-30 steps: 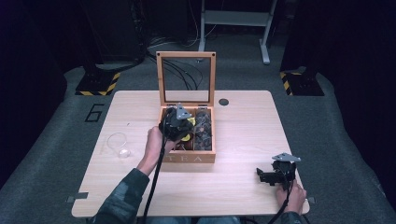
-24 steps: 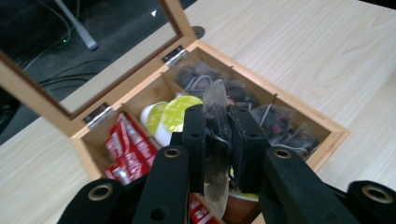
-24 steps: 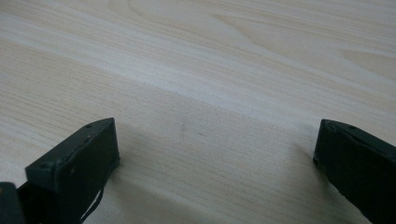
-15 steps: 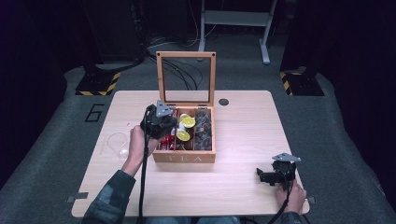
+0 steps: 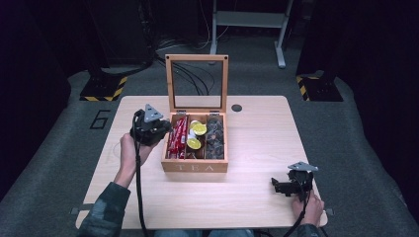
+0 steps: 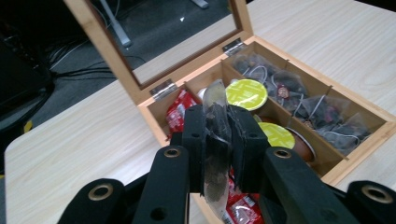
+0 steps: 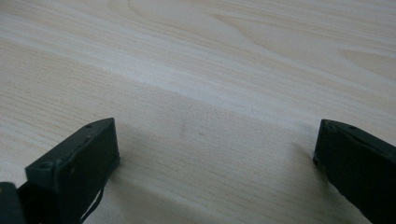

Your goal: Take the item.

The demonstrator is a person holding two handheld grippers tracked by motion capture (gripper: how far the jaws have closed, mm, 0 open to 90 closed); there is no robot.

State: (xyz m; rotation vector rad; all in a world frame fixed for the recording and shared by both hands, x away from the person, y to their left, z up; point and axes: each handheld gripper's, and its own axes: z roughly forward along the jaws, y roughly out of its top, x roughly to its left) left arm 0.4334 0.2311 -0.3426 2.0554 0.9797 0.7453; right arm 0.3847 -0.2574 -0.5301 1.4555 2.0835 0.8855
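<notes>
Right gripper (image 5: 292, 184): nearest me, at the near right corner of the worktop (image 5: 257, 148), held low in the person's hand. In the right gripper view its jaws stand wide apart with bare wood between them; they hold nothing.

Left hand (image 5: 127, 152): comes up from the near left, lifting the left gripper (image 5: 150, 129) just beside the left wall of the tea box (image 5: 195, 166).

Left gripper, jaws: pinched narrow on a clear tea sachet (image 6: 216, 140) with dark leaves inside. In the left gripper view the sachet stands upright between the pads, its top edge poking above them.

Sachet, place: up in the air, clear of the box and off its left side, not touching the worktop.

Tea box: in the middle of the worktop, glass lid (image 5: 196, 83) standing open at the back. Red packets (image 5: 177, 137) fill the left compartment, yellow-topped capsules (image 5: 199, 129) the middle one, more clear sachets (image 5: 215, 137) the right one.

Done, as I judge it: one sachet is picked and out of the box.

Left to do, as I judge it: carry it over the bare worktop to the left and set it down, then let go. The box is far from empty, so more could follow.

Far side: a small dark disc (image 5: 236, 107) lies on the worktop beyond the box, untouched.
</notes>
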